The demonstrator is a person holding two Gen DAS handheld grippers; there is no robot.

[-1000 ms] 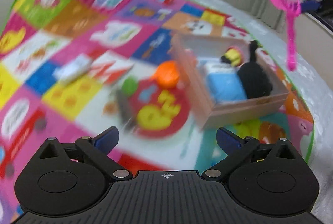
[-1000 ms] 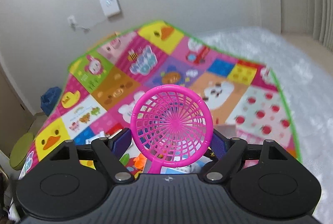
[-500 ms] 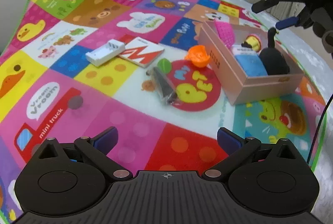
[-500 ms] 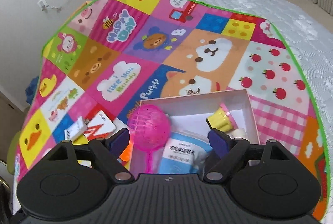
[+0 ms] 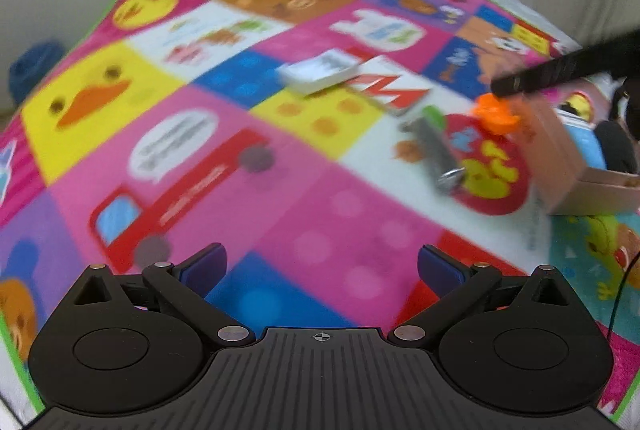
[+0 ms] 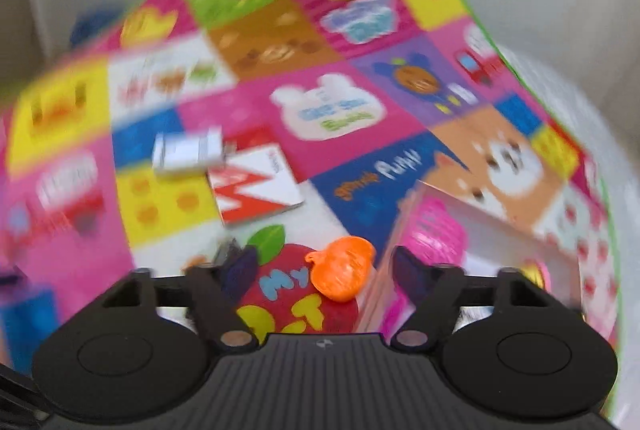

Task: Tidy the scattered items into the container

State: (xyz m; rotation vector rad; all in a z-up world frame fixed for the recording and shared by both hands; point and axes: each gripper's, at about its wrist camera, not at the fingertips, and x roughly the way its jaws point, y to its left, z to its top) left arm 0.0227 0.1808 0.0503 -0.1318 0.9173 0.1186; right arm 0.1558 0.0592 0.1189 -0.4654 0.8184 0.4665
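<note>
The pink cardboard box [image 5: 576, 182] stands on the play mat at the right; it also shows in the right wrist view [image 6: 492, 226] with the pink sieve [image 6: 436, 230] inside. An orange pumpkin-shaped piece [image 6: 342, 272] lies beside the box, between the open jaws of my right gripper [image 6: 324, 270], which hovers over it. It also shows in the left wrist view [image 5: 496, 114]. A white charger [image 5: 320, 70], a red-and-white card [image 5: 388, 90] and a dark grey tube [image 5: 436, 150] lie on the mat. My left gripper [image 5: 320, 262] is open and empty above the mat.
The colourful play mat [image 5: 280, 190] covers a white quilted bed [image 6: 580, 102]. A blue object [image 5: 36, 66] lies on the floor past the mat's left edge. The right gripper's arm [image 5: 560, 70] crosses the left wrist view at the upper right.
The right gripper released the pink sieve into the box, then swung left and down over the orange piece. The left gripper shifted left across the mat; both views are blurred by motion.
</note>
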